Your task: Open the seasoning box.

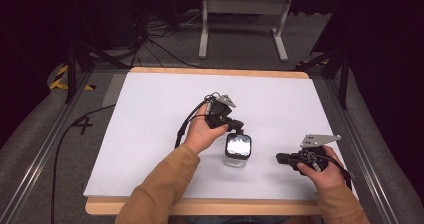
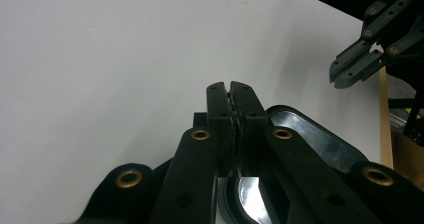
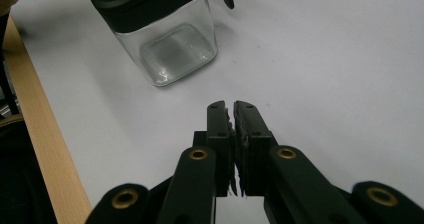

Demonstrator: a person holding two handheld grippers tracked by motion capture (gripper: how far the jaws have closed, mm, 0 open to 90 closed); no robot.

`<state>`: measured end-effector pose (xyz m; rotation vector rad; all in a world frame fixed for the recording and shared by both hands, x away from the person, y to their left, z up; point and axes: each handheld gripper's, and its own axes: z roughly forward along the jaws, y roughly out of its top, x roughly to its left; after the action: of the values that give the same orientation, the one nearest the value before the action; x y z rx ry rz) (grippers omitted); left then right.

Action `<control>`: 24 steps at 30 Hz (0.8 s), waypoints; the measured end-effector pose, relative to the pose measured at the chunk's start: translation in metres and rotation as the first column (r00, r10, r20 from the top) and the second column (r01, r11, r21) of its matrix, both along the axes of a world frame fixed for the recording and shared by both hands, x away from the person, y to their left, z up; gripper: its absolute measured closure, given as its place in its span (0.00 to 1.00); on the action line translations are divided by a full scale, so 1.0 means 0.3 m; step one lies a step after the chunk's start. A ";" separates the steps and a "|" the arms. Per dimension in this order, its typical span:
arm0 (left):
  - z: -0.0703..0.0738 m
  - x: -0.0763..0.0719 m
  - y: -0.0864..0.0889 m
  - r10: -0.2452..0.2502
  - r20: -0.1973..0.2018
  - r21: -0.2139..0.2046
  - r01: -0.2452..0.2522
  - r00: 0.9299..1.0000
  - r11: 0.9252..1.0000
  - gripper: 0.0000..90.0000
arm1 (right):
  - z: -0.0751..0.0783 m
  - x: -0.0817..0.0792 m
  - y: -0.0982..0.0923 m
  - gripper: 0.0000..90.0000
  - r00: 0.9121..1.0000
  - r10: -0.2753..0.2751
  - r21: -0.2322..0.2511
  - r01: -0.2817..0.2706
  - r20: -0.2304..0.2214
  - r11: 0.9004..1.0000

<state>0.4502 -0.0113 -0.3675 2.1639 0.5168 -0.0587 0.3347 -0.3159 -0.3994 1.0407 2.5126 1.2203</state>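
A square clear glass jar (image 1: 237, 153) with a black lid (image 1: 238, 145) is seen standing upright on the white table (image 1: 150, 134), near its front edge and between the two hands. The left gripper (image 1: 234, 127) is held at the far rim of the lid with its jaws brought fully together; whether a tab or hinge of the lid is pinched between them cannot be told. The right gripper (image 1: 281, 158) is kept shut on nothing, low over the table and apart from the jar, so the lid work is judged barely begun, with the lid yet in place on the jar.
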 end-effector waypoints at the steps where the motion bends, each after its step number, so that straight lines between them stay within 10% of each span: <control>1: 0.002 -0.002 -0.001 0.002 0.001 0.005 -0.002 1.000 1.000 0.98 | 0.000 0.000 0.003 0.96 1.000 0.005 -0.006 -0.005 -0.001 1.000; 24: -0.003 0.001 0.001 0.017 -0.012 -0.006 -0.017 1.000 1.000 0.99 | 0.033 -0.020 0.096 1.00 0.994 0.085 0.014 -0.086 0.063 0.996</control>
<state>0.4506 -0.0112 -0.3685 2.1545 0.5414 -0.0641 0.3288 -0.2870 -0.3894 0.8925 2.5271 1.2775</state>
